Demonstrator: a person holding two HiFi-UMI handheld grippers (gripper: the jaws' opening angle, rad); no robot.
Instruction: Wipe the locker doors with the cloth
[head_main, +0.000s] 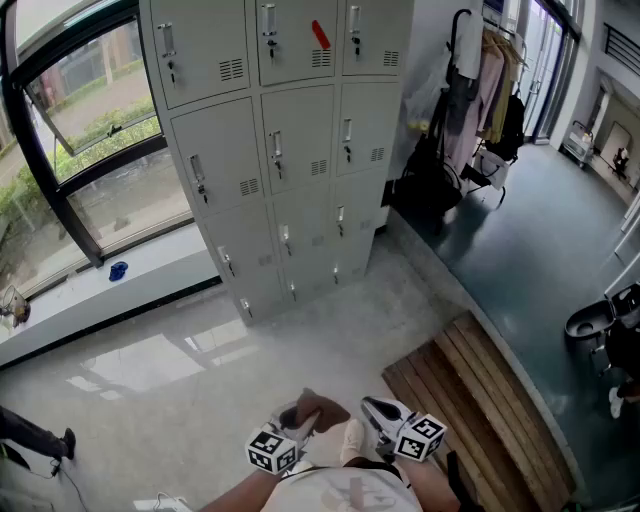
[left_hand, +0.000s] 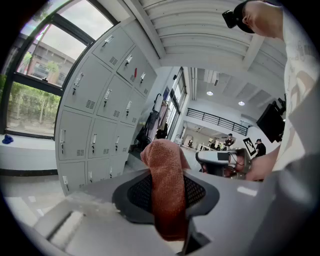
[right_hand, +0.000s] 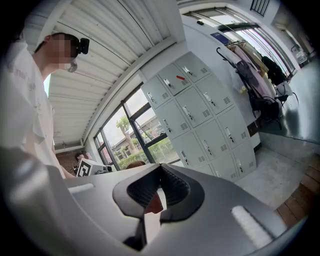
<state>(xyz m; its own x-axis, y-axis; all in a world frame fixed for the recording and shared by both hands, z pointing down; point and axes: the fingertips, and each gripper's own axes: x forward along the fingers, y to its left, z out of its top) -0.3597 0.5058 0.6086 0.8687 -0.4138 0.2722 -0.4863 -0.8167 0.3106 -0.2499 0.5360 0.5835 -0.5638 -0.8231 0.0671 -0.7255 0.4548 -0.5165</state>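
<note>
Cloth (left_hand: 167, 200), rust-red, pinched between jaws of my left hand-held gripper (left_hand: 166, 172), bunched over tips, held low at my waist. My right hand-held gripper (right_hand: 160, 175) pressed together, nothing in it, just beside left one. Lockers (head_main: 280, 150) grey, well apart across floor (head_main: 200, 360), doors shut.

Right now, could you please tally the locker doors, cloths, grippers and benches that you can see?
Locker doors: 12
Cloth: 1
Grippers: 2, left gripper and right gripper
Bench: 1
Total: 16
</note>
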